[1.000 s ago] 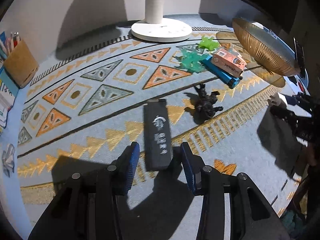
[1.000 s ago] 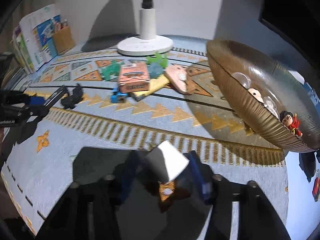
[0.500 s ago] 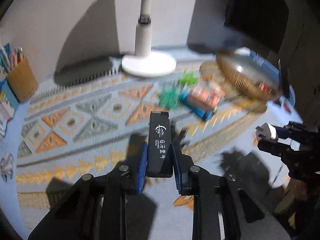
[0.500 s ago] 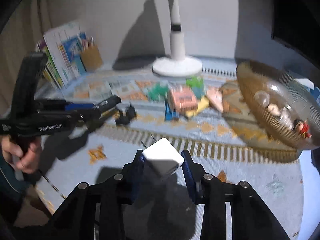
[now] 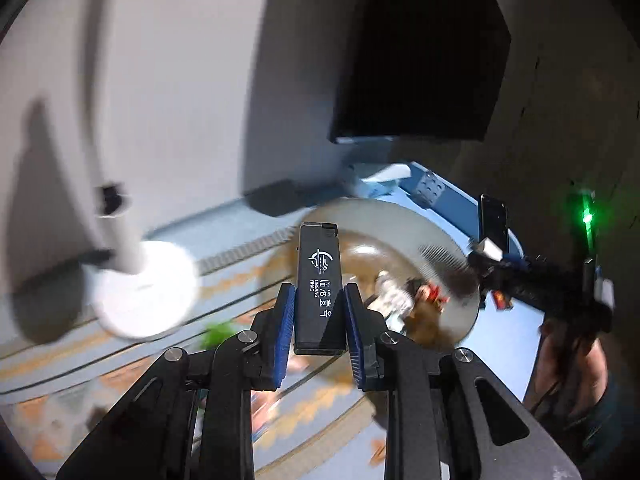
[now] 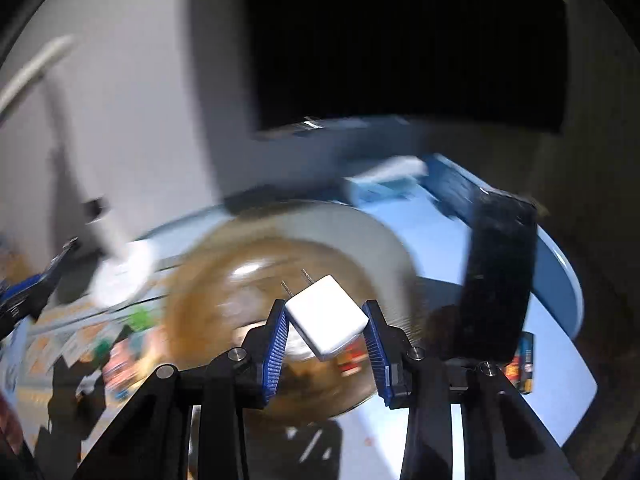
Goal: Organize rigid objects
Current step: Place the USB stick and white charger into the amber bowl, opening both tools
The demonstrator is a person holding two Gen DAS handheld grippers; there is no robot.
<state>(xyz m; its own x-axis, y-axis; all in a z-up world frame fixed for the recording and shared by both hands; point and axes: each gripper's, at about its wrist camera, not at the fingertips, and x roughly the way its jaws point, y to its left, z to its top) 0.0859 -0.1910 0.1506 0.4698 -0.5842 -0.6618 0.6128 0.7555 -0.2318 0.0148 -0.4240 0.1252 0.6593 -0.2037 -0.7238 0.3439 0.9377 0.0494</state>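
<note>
My left gripper (image 5: 319,304) is shut on a black rectangular stick with white lettering (image 5: 319,280) and holds it in the air, pointing toward the amber ribbed glass bowl (image 5: 440,248). Small toy figures (image 5: 424,292) lie in the bowl. My right gripper (image 6: 326,316) is shut on a white plug charger with two prongs (image 6: 326,318), held above the same bowl (image 6: 216,280). The right gripper also shows in the left wrist view (image 5: 486,250), over the bowl's right rim. Both views are motion-blurred.
A white lamp base (image 5: 140,288) stands left of the bowl on the patterned mat. A black phone (image 6: 496,280) stands upright right of the bowl. A dark monitor (image 5: 420,52) is at the back. Blurred coloured toys (image 6: 132,340) lie left of the bowl.
The left gripper closed on the black stick and lifted it off the mat. Both grippers swung right and up toward the bowl, each carrying its object.
</note>
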